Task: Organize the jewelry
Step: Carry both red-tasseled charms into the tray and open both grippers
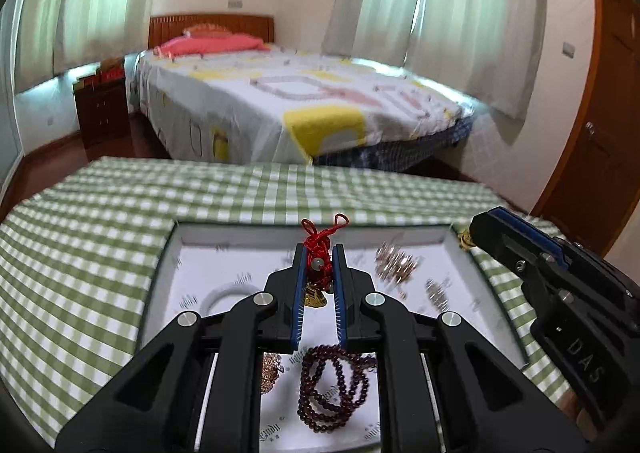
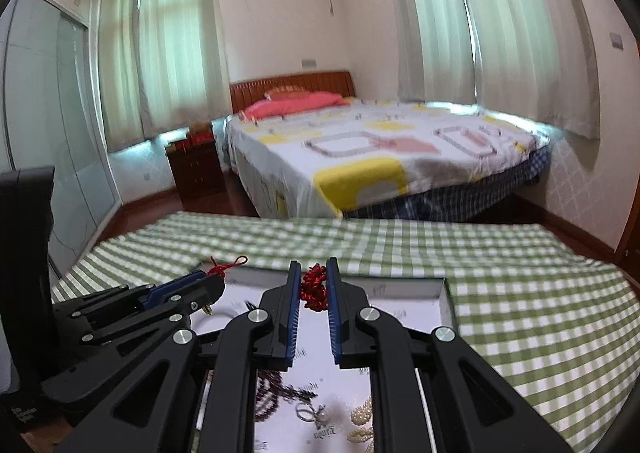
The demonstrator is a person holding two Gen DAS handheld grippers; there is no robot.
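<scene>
While clamped, red knot charm (image 1: 319, 253) upright.

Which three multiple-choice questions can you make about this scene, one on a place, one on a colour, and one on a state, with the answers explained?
1. Where does the dark bead bracelet lie?
A. On the bed
B. In the white tray
C. On the floor

2. What colour is the knotted cord ornament in the left gripper?
A. Red
B. Blue
C. Silver

3. What is the state of the right gripper?
A. Wide open and empty
B. Out of view
C. Shut on a red knotted cord

Answers:
1: B, since the dark bead bracelet rests on the floor of the white tray, below the left gripper.
2: A, since the knotted cord ornament between the fingers is bright red, with a gold charm hanging below.
3: C, since the right gripper has a red knotted cord pinched between its fingers.
</scene>
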